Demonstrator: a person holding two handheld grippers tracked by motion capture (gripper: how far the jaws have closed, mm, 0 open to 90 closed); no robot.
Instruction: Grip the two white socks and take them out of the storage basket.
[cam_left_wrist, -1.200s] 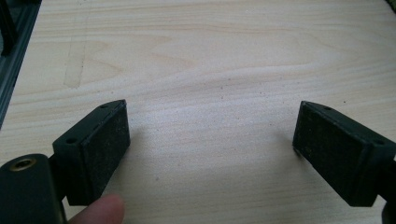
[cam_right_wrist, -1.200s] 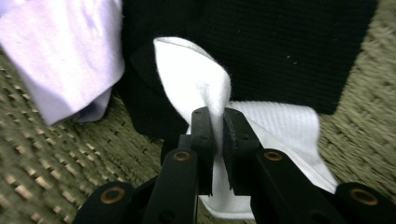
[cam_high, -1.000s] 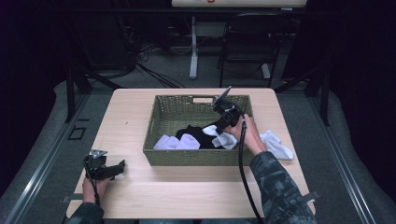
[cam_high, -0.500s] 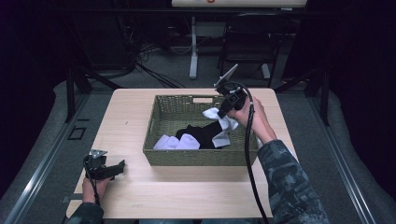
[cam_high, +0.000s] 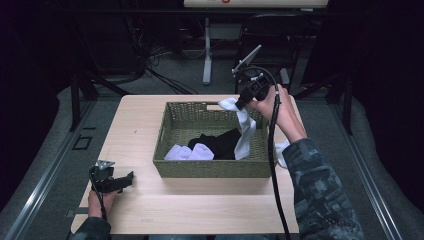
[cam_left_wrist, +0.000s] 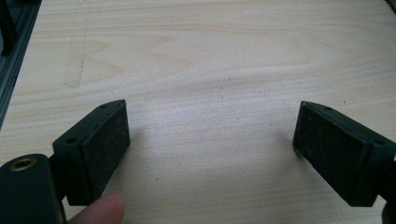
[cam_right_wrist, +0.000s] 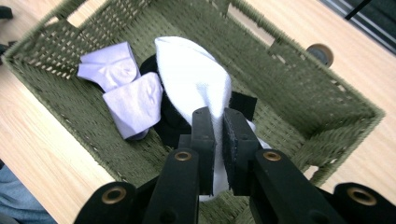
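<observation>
One white sock (cam_high: 244, 127) hangs from the right hand-held gripper (cam_high: 241, 102) in the upper right of the high view, its top pinched between the clenched jaws and its length dangling into the woven basket (cam_high: 210, 169) at centre frame. Below it lie a black garment (cam_high: 220, 142) and pale socks (cam_high: 190, 152). At lower left, the left hand-held gripper (cam_high: 127, 178) rests on the worktop (cam_high: 200, 210), jaws spread wide, grasping nothing.

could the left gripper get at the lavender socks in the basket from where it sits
Probably yes: the left gripper rests open on the table, the lavender socks lie uncovered by the basket's near wall, but it must lift over that wall.
</observation>
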